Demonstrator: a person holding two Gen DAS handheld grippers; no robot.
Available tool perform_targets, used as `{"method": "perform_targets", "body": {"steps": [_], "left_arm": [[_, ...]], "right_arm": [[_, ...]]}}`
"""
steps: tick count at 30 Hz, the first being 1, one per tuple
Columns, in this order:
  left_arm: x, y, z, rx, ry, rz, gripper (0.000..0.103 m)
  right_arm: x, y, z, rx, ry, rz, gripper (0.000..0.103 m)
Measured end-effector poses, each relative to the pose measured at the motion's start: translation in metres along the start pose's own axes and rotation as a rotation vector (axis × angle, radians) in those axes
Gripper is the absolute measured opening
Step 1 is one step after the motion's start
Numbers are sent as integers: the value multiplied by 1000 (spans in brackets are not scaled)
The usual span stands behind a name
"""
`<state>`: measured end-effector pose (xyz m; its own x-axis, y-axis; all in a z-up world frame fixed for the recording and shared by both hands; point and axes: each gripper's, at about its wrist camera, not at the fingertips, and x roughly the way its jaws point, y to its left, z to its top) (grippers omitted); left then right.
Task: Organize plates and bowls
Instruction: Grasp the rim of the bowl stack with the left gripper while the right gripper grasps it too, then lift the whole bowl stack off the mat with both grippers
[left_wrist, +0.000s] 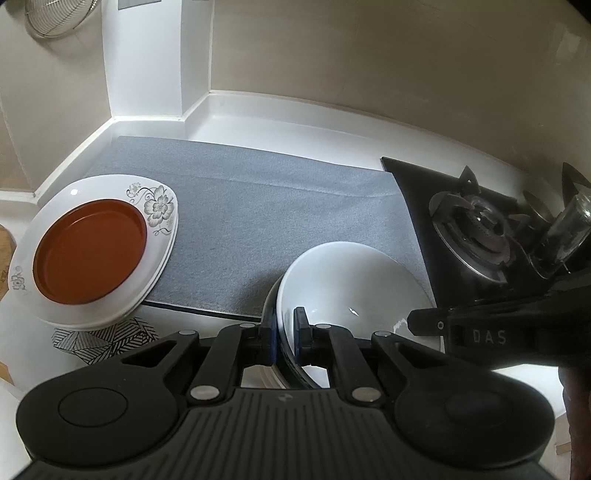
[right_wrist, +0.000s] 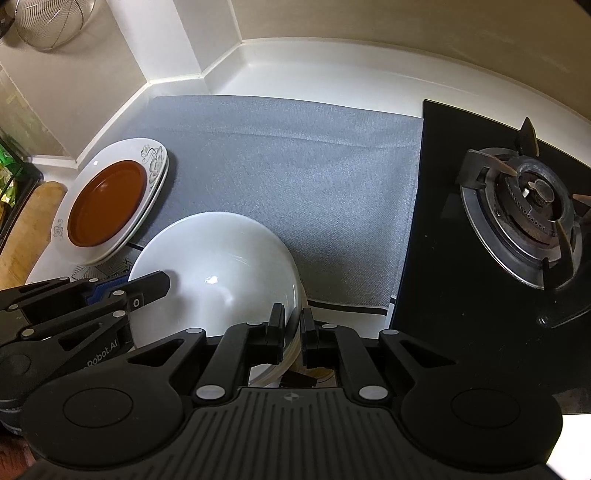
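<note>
Left wrist: left gripper (left_wrist: 284, 332), jaws clamped on the near rim of a white bowl (left_wrist: 351, 280). Ahead-left of the jaws, a brown plate (left_wrist: 90, 251) sits on stacked floral plates (left_wrist: 159, 206); grey mat (left_wrist: 258, 206) beyond.

Right wrist: right gripper (right_wrist: 293, 328), jaws clenched on the same bowl's rim at its right side. Gas burner (right_wrist: 532, 218) to the right on the surface (right_wrist: 314, 70).

A plain white bowl (right_wrist: 218, 266) sits on a blue-grey woven mat (right_wrist: 295, 166). Nearby, a reddish-brown plate (left_wrist: 90, 251) lies on white plates (left_wrist: 159, 236) printed with grey flowers and curling stems. A white coaster (left_wrist: 96, 341) shows black geometric line patterns. The stove (right_wrist: 480, 236) is glossy black, the counter (right_wrist: 325, 74) white, the wall (left_wrist: 369, 55) beige. Both grippers are black.
</note>
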<state>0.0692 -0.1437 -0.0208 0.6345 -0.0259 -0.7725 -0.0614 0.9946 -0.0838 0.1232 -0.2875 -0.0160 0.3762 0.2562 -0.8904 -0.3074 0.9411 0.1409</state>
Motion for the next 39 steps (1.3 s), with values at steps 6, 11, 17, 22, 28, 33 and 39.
{"method": "perform_targets", "body": {"steps": [6,11,17,22,28,33,39], "left_arm": [[1,-2,-1,6,-4,4,9],[0,-2,-1,6,-4,5,9],[1,-2,0,4,1,10,9],[0,-1,-1,-4,-2,10,13],[-1,0,-2,-22,-9,7,15],[-2,-2,-3,-34,-12,7,18],[-10,0,-5,-59,-46,15,22]], "right_arm": [[1,0,1,2,6,3,12],[-2,2,0,-10,-6,-13,14],[-8,-2,-1,-10,-24,-20,28],[-6,-9,-3,3,-27,-3,30],[-2,-14,-5,16,-27,7,37],[0,-17,-3,16,-30,21,38],[0,-22,0,10,-38,44,38]]}}
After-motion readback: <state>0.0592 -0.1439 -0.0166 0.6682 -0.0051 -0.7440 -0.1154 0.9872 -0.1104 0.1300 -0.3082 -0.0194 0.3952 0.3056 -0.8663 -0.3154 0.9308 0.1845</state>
